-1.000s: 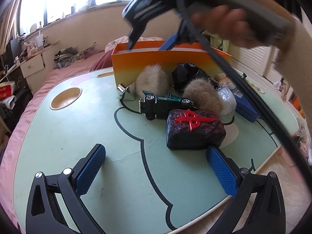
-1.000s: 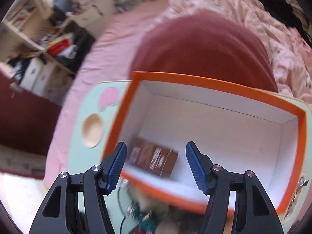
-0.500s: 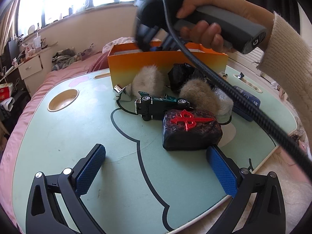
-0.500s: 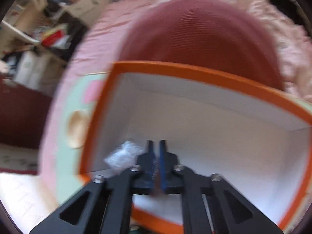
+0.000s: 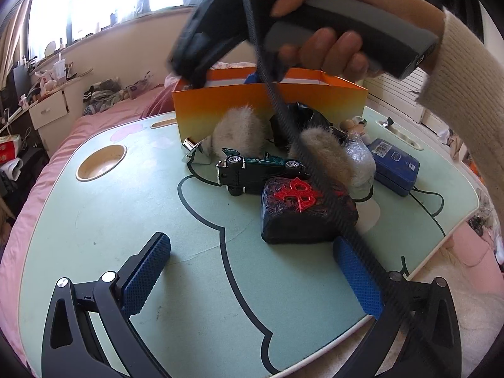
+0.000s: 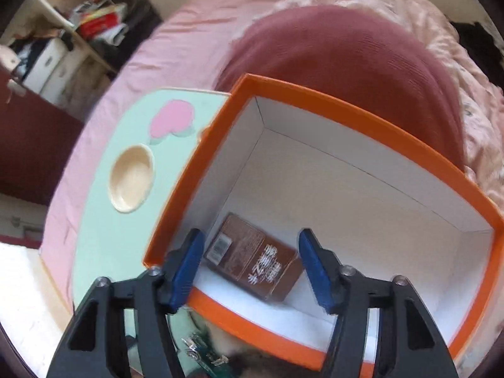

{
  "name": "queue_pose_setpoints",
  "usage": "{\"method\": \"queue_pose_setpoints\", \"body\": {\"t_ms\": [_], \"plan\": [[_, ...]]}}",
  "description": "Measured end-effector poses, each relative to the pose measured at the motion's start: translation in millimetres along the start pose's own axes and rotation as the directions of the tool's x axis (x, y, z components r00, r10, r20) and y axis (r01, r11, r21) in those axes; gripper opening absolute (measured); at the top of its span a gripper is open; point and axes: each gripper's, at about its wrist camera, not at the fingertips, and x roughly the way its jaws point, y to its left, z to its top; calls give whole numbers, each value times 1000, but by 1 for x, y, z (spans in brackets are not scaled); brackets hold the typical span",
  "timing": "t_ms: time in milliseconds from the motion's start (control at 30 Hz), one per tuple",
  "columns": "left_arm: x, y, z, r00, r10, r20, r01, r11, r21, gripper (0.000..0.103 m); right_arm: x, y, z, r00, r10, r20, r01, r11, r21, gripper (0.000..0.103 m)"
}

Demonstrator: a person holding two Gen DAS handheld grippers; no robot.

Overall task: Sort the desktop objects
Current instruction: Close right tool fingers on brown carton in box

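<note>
Mint lap table (image 5: 94, 220) on pink bed (image 6: 176, 41); both grippers' jaws spread wide, holding nothing

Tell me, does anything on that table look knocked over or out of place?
Yes: the green toy car lies tipped on its side, wheels facing outward, wedged among the fur balls and the black wrapped block. The brown packet lies askew in the orange box. Nothing looks spilled or broken.

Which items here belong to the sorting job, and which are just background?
Job: orange box; brown packet inside it; toy car; black pouch; blue case; fur pompoms.
Background: pink bed; white drawer unit.
</note>
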Motion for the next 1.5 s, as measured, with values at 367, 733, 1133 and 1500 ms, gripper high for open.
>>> {"method": "queue_pose_setpoints", "body": {"t_ms": [367,733,1133,1500], "plan": [[-1,-2,1,1000,-1,2,1,1000,0,103,12,-20,3,990,137,-37,-134,989,65,69],[0,0,2,1000,-1,3,1,1000,1,103,9,-22,14,993,107,-49,-102,990,93,48],[1,0,4,1000,-2,4,2,1000,3,103,6,-29,8,965,-260,-31,260,966,6,23],[2,3,5,1000,-1,5,1,1000,4,103,2,-37,2,969,-244,29,245,969,-30,24]]}}
